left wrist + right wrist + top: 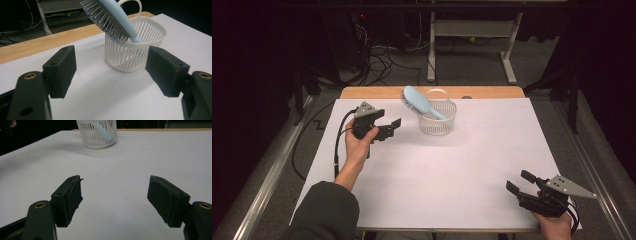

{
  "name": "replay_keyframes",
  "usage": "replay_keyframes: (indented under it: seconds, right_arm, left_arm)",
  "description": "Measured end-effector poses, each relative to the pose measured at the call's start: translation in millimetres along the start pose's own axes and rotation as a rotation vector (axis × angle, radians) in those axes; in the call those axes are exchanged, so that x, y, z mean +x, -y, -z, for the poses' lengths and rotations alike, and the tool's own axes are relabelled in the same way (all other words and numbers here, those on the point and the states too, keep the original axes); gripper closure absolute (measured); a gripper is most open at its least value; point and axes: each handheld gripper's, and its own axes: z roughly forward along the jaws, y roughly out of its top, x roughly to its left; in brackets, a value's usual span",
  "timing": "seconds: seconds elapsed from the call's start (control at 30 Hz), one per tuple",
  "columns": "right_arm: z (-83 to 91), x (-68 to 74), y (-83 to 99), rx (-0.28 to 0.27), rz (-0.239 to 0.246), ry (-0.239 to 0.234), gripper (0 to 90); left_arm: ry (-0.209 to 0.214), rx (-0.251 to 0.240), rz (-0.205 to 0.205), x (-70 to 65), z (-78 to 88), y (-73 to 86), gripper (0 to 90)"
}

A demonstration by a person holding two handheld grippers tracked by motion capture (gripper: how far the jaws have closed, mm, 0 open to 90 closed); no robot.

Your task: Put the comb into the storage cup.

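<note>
Hairbrush (419, 101) and basket (438, 120) sit together near the far edge of the white sheet (437, 180) that covers the table: the light blue brush stands handle-down inside the white slatted basket, leaning so that its bristled head sticks out over the rim toward the left in the high view. The basket's thin loop handle rises behind the brush.

The left gripper (393, 126) is held above the sheet just to the left of the basket, its jaws pointing toward it. They stand apart with nothing between them, and a clear strip of sheet separates them from the basket wall. In the left gripper view the basket (135, 47) appears in the gap between the two black pads (61, 70), a little right of centre, and the brush head (110, 18) slants overhead, bristles facing down and left (it touches neither pad).

The right gripper (517, 184) rests low at the near right corner of the sheet, well apart from basket and brush, also aimed roughly toward them. Its jaws are spread wide and hold nothing. In the right gripper view the basket (97, 133) stands far off at the top, left of centre, with the pale blue handle visible through its slats; bare sheet lies between the pads (70, 198).

A person's left hand (357, 145) grips the left gripper's body, dark sleeve at the bottom edge.
</note>
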Motion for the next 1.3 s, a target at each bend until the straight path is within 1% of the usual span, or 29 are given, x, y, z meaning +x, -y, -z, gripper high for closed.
replay_keyframes:
  seconds: [0.27, 0.47, 0.83, 1.3]
  right_arm:
    - [0.1, 0.1, -0.1, 0.000, 0.002, -0.002, 28.4]
    - [0.6, 0.6, -0.1, 0.002, 0.002, -0.002, 28.4]
    - [0.1, 0.5, 0.0, 0.004, 0.000, -0.001, 28.3]
    - [-0.8, 1.1, -0.1, 0.008, -0.001, -0.002, 28.3]
  left_arm:
    - [-0.002, -0.007, -0.008, -1.4, 5.6, 1.8, 25.7]
    - [-0.002, -0.011, -0.023, -3.1, 11.8, 1.5, 25.7]
    - [0.002, -0.013, -0.031, -4.0, 16.9, 1.9, 25.6]
    - [-0.002, -0.017, -0.025, -1.9, 25.3, 8.1, 25.7]
